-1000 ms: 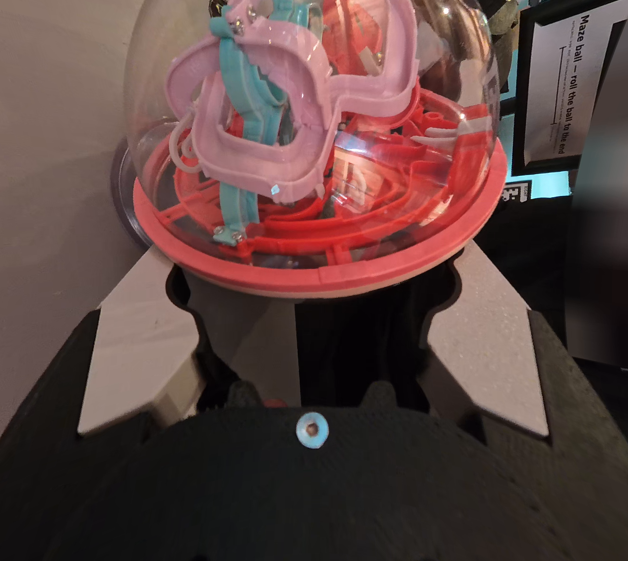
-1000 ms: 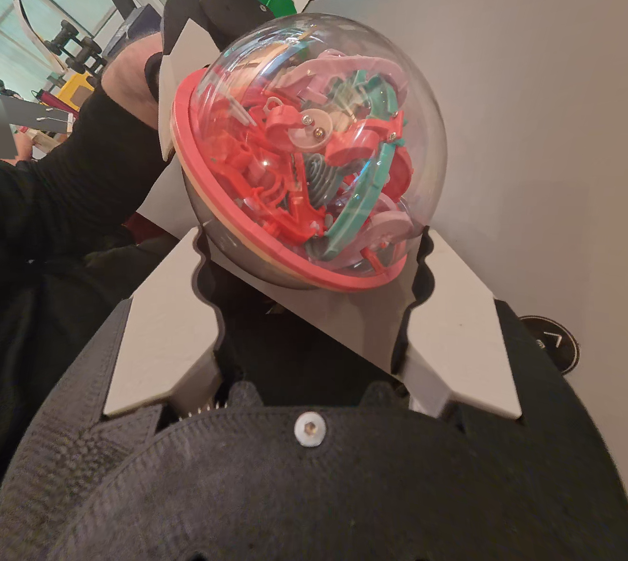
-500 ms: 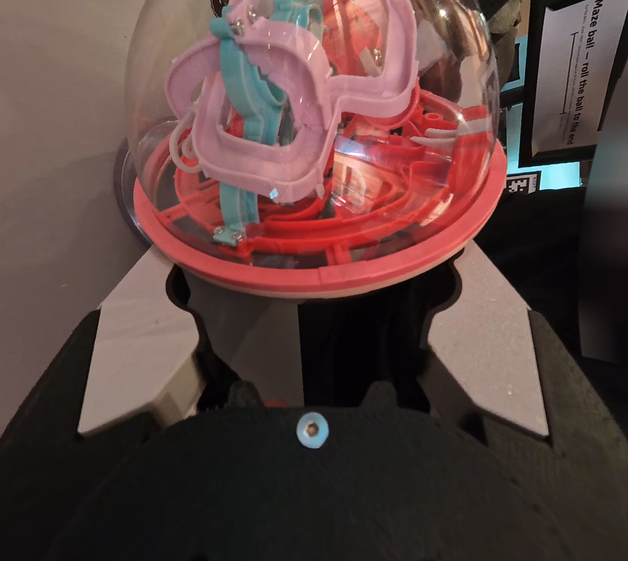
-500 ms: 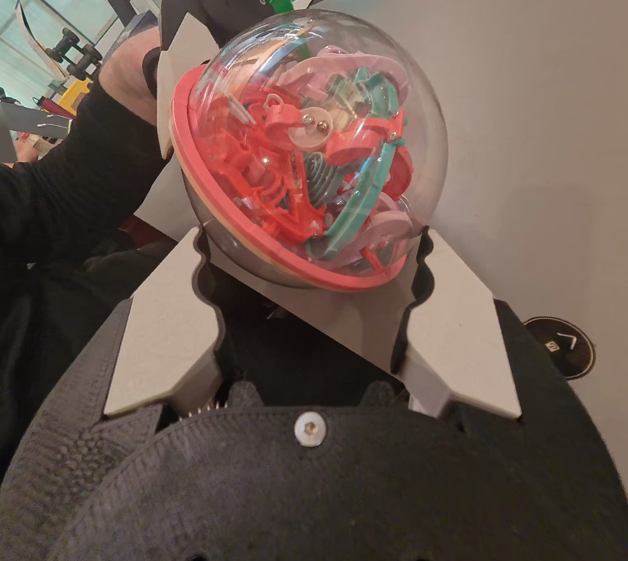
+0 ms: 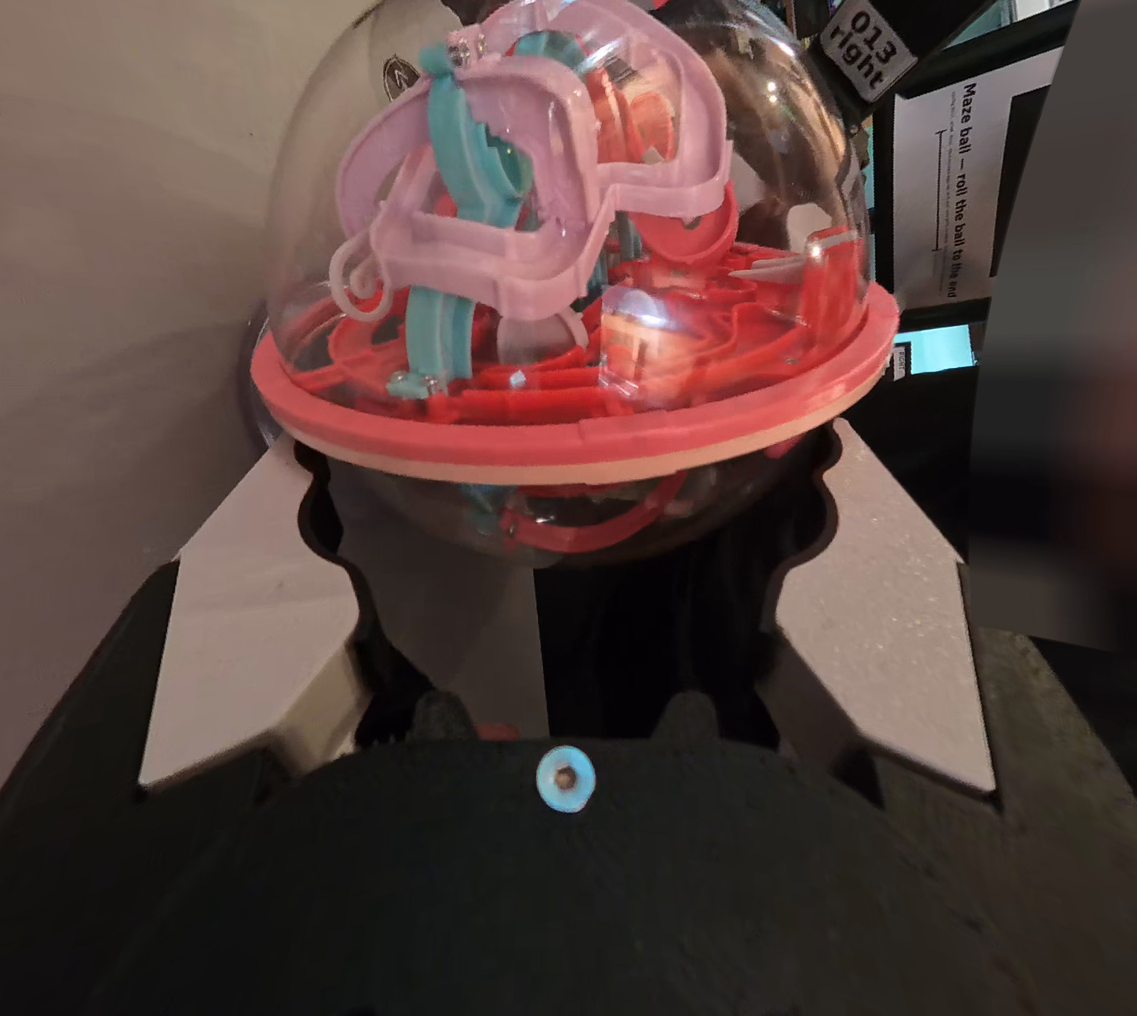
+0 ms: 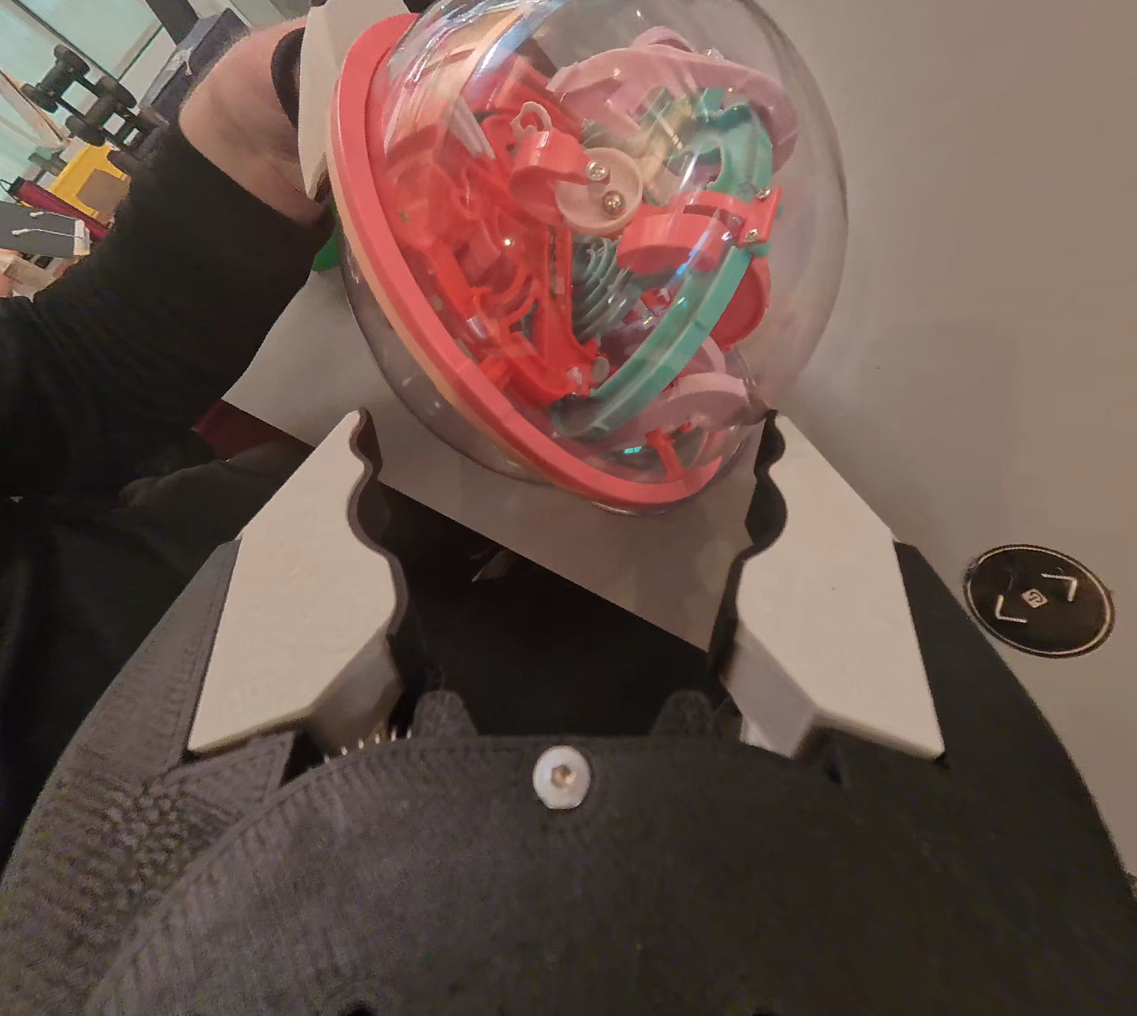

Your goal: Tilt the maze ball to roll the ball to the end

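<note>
Item: maze ball [image 5: 572, 273], a clear sphere with a coral-red equatorial rim [image 5: 572, 433]; pink, teal and red tracks inside; it was carried off the surface between your two tools, above the pale grey table [image 6: 984, 187].

Left gripper [image 5: 566, 470]: its white fingers [image 5: 258, 574] were spread wide and pressed under the rim on either side of the lower dome; you were grasping the sphere, not pinching it shut.

Right gripper [image 6: 563, 457]: likewise spread wide, its fingers [image 6: 295, 586] against the sphere's underside; contact on the left finger could not be confirmed from its own view.

Small steel ball [image 6: 613, 201]: it sat on a cream disc [image 6: 600, 193] beside a red scoop-shaped piece, just below a screw head; in the left wrist view you could not see it.

Also present: a black round inset [image 6: 1038, 599] in the table; a sleeved arm [image 6: 123, 297] behind the sphere.

Step in hand, as judged: mid-tilt, the rim steeply canted in the right wrist view; the run looked unfinished, though the end point was not identifiable.

Next move would call for: a slow, small roll of both wrists together, so the ball left the disc onto the adjoining track without dropping off.
</note>
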